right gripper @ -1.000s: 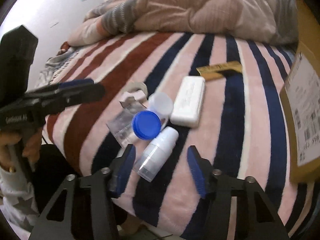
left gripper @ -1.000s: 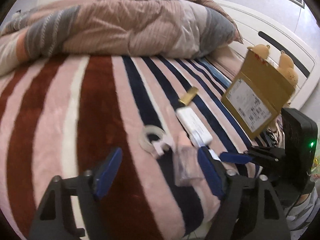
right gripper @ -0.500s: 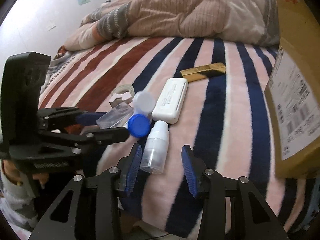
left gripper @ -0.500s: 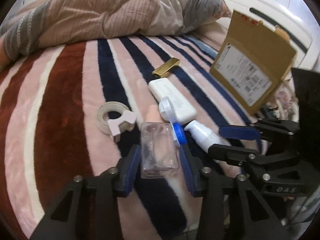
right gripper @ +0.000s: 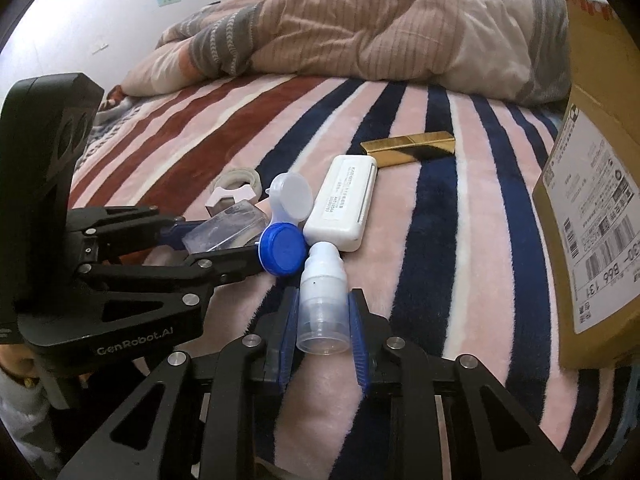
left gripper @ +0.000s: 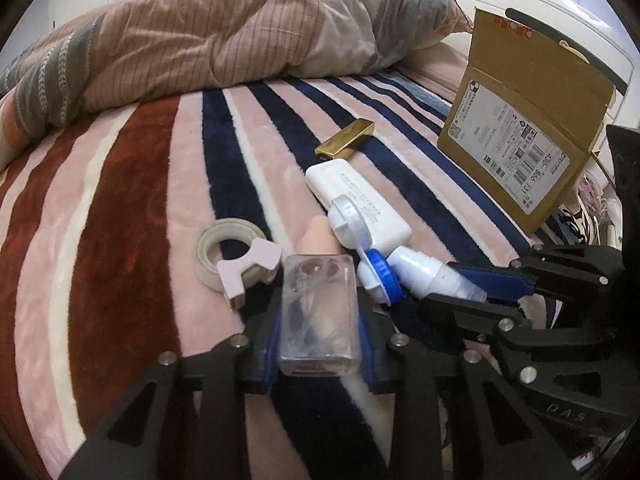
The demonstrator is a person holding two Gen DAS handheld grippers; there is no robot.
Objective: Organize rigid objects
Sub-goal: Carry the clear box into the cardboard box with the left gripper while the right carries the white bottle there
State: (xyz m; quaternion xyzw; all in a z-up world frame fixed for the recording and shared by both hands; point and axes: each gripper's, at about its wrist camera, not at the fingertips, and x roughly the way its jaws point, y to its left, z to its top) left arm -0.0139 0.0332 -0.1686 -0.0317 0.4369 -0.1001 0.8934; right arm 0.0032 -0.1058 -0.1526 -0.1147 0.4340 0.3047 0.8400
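Note:
On the striped blanket (left gripper: pixel 120 208) lie several small items. My left gripper (left gripper: pixel 318 344) is shut on a clear plastic box (left gripper: pixel 318 316), which also shows in the right wrist view (right gripper: pixel 228 228). My right gripper (right gripper: pixel 322 336) is shut on a small white pump bottle (right gripper: pixel 322 300), seen from the left wrist too (left gripper: pixel 424 272). Between them lies a blue-and-white contact lens case (left gripper: pixel 378 270), (right gripper: pixel 282 248). Beyond it are a white flat case (left gripper: pixel 358 204), (right gripper: pixel 344 204) and a gold bar-shaped box (left gripper: pixel 348 142), (right gripper: pixel 412 148). A tape roll (left gripper: pixel 228 248) with a pale pink clip (left gripper: pixel 250 270) lies left.
An open cardboard box (left gripper: pixel 520 144), (right gripper: pixel 592 216) with a shipping label stands on the right of the bed. A rumpled striped duvet (left gripper: pixel 224 40) fills the far side. The bed's near edge runs just under both grippers.
Both grippers moved forward and closed: the left onto the clear box, the right onto the pump bottle. A second ago both were open and farther from the items.

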